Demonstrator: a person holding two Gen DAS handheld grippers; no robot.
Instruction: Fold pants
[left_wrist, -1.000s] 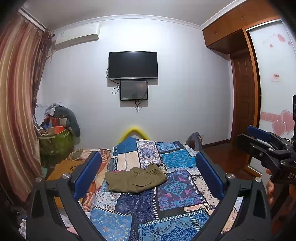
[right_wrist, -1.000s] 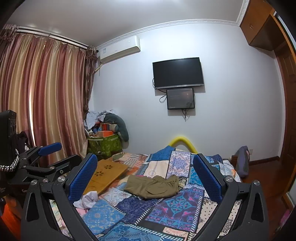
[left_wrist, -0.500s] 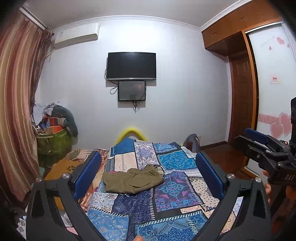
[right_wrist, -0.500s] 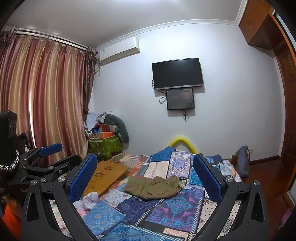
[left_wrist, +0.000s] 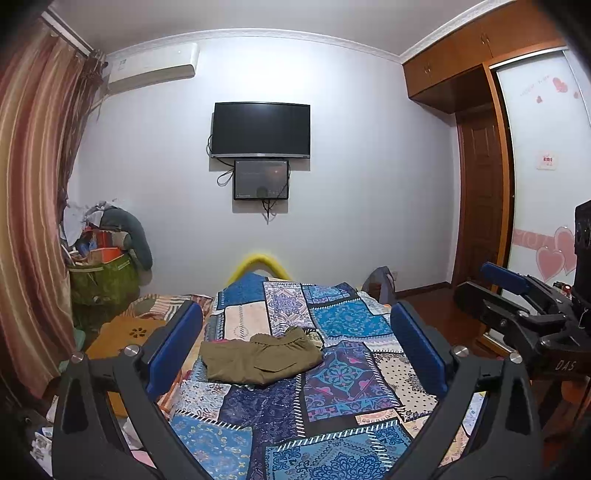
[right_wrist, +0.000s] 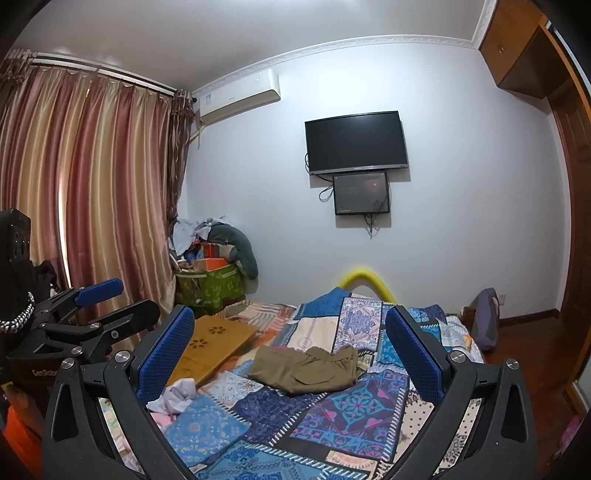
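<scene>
While both grippers (left_wrist: 295, 343) (right_wrist: 291, 350) hang spread and empty, pants (left_wrist: 258, 356) bunched at 12 o'clock — pinch one layer, and you'll drag the quilt (left_wrist: 332, 387) too.

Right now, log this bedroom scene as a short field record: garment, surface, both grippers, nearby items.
garment: olive-green fabric pants, lying rumpled and loosely doubled over, untouched
surface: blue patchwork patterned bedspread, pants resting near its middle
left gripper: open, held off the bed, short of the pants, holding nothing
right gripper: open, also short of the pants, holding nothing
nearby: flat tan wooden lap tray on the bed left of the pants; crumpled white cloth in front of the tray
fold status: not begun
</scene>
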